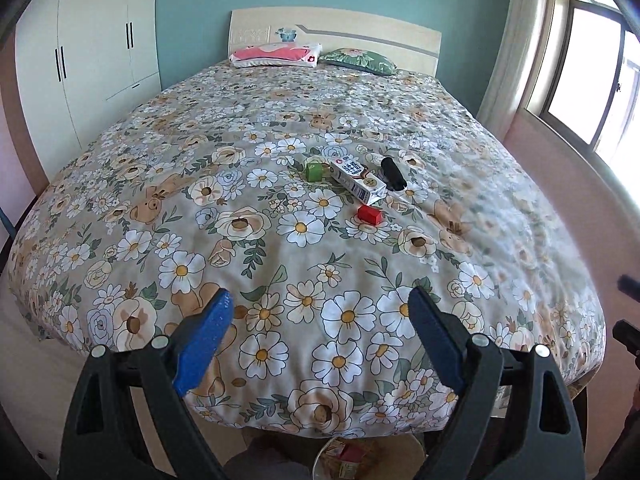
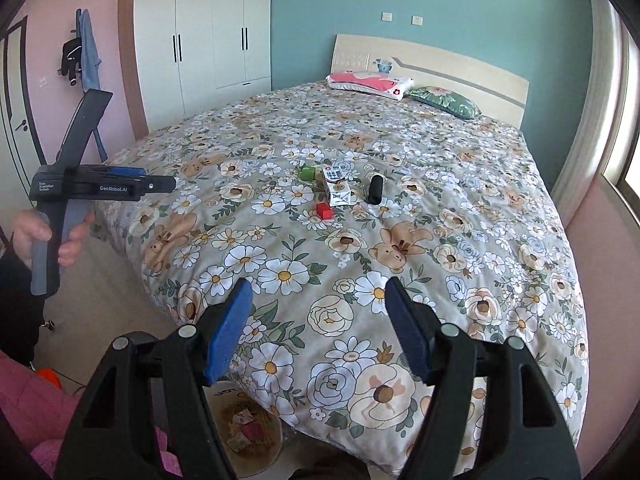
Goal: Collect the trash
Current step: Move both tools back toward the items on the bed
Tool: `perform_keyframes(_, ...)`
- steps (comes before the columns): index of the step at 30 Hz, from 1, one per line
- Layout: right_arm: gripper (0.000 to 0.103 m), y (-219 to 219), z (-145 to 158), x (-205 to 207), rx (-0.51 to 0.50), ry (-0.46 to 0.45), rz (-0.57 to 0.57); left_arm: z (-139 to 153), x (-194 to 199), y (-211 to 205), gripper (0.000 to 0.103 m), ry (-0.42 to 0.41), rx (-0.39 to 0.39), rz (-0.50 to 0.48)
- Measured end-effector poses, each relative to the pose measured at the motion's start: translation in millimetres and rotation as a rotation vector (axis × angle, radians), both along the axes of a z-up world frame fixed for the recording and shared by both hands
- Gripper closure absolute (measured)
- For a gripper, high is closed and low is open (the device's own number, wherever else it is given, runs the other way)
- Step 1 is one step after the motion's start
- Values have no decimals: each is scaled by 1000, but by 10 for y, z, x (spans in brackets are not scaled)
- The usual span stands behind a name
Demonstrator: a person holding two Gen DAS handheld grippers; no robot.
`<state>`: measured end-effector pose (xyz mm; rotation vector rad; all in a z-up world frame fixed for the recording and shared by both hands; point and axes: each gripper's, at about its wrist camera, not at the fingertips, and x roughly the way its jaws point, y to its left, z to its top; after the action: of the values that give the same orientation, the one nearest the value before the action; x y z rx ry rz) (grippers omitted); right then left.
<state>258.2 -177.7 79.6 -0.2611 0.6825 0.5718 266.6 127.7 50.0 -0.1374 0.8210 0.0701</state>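
Both grippers are held at the foot of the bed, empty, blue pads spread wide. The left gripper [image 1: 320,344] and right gripper [image 2: 318,332] sit at the bottom of their frames, well apart from the trash, probably ready to reach in. At mid-frame on the flowered bedspread [image 1: 280,256] lie a milk carton [image 1: 357,180], green block [image 1: 314,171], red block [image 1: 370,215] and black cylinder [image 1: 393,174]. A waste bin [image 2: 248,428] waits on the floor below the bed's edge.
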Motion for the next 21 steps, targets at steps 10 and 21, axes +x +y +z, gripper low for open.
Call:
perform_keyframes(10,34,177,-167,541,-1,30,3,-209,591,17,13,31,-10,6)
perform_keyframes(21,34,356,-670,1543,17,128,-44,-726,1471,89,13,98,-24,23)
